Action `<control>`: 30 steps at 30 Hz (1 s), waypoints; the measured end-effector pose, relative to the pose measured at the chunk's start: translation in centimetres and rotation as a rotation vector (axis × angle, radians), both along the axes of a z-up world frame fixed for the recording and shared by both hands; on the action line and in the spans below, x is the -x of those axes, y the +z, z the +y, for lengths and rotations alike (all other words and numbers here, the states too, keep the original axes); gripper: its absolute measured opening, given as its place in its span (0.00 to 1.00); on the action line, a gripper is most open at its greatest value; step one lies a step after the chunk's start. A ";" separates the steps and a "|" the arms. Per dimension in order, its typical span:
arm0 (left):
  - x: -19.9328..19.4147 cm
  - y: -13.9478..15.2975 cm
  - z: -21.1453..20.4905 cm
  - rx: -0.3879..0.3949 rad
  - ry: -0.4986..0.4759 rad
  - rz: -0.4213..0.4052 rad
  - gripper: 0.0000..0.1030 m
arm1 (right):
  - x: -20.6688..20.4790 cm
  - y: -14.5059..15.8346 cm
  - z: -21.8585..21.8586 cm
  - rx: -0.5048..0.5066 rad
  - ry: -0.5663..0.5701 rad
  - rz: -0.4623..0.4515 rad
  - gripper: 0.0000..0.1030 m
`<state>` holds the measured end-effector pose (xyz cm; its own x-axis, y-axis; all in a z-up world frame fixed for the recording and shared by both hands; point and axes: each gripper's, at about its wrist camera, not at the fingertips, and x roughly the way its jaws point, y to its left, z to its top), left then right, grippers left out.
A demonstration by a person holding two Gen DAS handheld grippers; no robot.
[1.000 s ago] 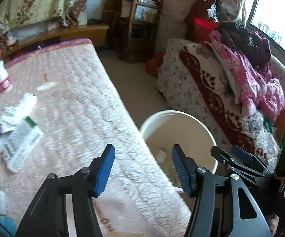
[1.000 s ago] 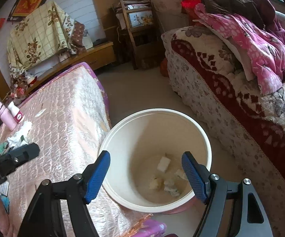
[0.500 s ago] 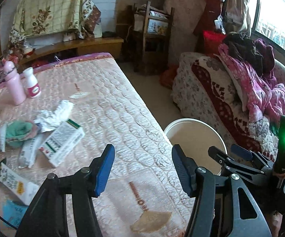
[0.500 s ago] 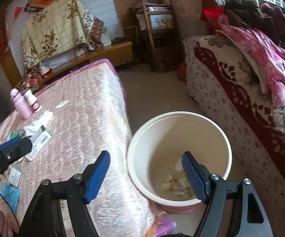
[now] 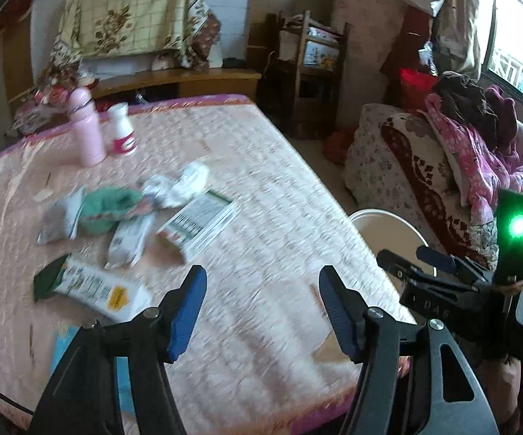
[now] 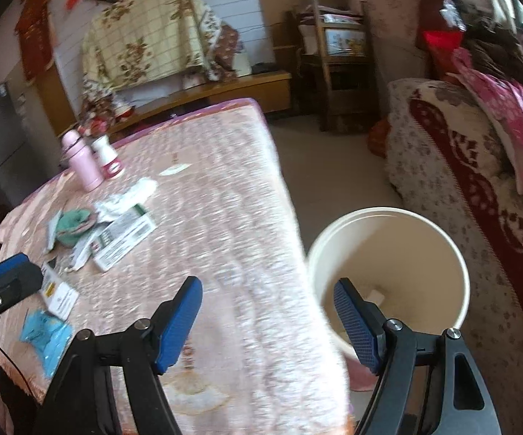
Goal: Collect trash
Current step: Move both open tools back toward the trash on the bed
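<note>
Both grippers, left gripper (image 5: 261, 311) and right gripper (image 6: 267, 313), gape empty (bottles (image 5: 89, 132) risk being knocked while reaching the wrappers (image 5: 127, 239)).

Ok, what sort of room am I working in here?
Most likely a lived-in home room, a bedroom or sitting room. A quilted pink cover spreads over a bed or table strewn with wrappers, a sofa is piled with clothes, and a white trash bucket stands on the floor between them.
</note>
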<state>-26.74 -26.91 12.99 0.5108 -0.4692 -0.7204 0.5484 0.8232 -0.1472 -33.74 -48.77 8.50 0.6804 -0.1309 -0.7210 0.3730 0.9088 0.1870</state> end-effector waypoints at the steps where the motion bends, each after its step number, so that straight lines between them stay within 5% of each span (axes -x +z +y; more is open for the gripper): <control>1: 0.0 -0.3 0.6 -0.004 0.008 0.008 0.63 | -0.3 0.0 0.6 -0.002 0.014 0.002 0.76; 10: 0.4 -6.5 5.0 0.028 0.033 0.183 0.63 | -2.3 0.5 5.9 0.002 0.128 0.002 0.76; 16: 1.0 -8.4 6.8 -0.015 0.041 0.208 0.63 | -3.7 0.7 9.0 0.024 0.196 0.013 0.76; 23: -1.4 -9.1 15.0 -0.069 0.223 0.221 0.63 | -5.9 0.4 13.1 0.010 0.310 0.026 0.76; 30: -2.4 -6.4 21.4 -0.053 0.337 0.188 0.63 | -8.4 -0.4 17.3 -0.044 0.447 0.037 0.76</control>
